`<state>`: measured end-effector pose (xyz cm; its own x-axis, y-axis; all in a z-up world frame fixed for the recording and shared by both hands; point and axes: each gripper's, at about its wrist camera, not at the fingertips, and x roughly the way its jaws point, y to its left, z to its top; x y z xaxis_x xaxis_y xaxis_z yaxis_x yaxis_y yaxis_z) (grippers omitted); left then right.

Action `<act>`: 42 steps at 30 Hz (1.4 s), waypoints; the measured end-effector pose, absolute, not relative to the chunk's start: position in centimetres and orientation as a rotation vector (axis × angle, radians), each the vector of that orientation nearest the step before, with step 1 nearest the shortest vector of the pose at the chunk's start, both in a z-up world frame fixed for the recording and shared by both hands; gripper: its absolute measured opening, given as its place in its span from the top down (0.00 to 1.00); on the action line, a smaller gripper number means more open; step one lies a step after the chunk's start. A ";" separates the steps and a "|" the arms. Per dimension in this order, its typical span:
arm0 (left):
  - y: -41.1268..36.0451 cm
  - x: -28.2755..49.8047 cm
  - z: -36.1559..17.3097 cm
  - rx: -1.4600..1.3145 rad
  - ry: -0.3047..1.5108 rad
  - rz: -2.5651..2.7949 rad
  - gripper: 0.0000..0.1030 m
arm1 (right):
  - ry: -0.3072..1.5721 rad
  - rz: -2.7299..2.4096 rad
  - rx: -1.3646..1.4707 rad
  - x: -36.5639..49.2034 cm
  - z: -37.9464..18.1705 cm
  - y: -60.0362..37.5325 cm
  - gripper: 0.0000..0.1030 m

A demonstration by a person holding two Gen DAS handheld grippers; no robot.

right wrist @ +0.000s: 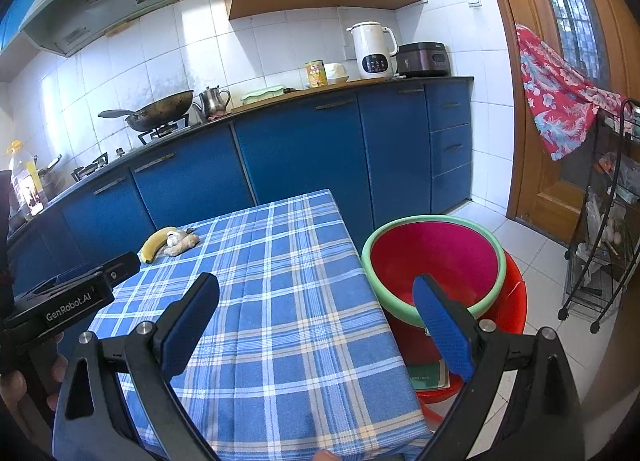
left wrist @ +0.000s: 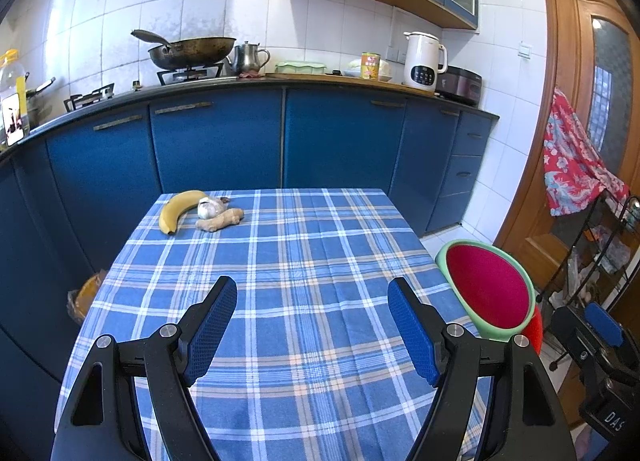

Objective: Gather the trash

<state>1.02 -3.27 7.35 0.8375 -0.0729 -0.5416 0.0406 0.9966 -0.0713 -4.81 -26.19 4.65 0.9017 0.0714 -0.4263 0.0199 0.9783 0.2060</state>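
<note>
While banana (left wrist: 179,210) lies far | left hand-held gripper (left wrist: 312,325) released | right hand-held gripper (right wrist: 316,325) released, empty

Ahead of the tools lay one curved yellow banana (left wrist: 179,210), one white papery garlic bulb (left wrist: 209,208) and one knobbly tan ginger root (left wrist: 220,220); beside them stood one red, green-rimmed plastic basin (right wrist: 434,261).

Each handheld gripper has two black angled arms ending in long fingers faced with blue, finely dimpled pads (left wrist: 212,325), and round silver screw heads sit at the arm joints. The left gripper (left wrist: 312,325) has a boxy black body printed "GenRobot.AI" in white. The right gripper (right wrist: 320,325) looks the same; its body shows partial white lettering, perhaps "DAS".
</note>
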 end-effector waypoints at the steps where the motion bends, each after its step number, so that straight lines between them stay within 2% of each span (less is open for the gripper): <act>1: -3.3 1.0 7.4 -0.057 0.576 -0.060 0.24 | 0.447 0.027 0.209 -4.8 4.6 -26.2 0.06; 42: -3.4 1.1 7.2 -0.055 0.579 -0.063 0.24 | 0.446 0.026 0.208 -4.8 4.7 -26.1 0.06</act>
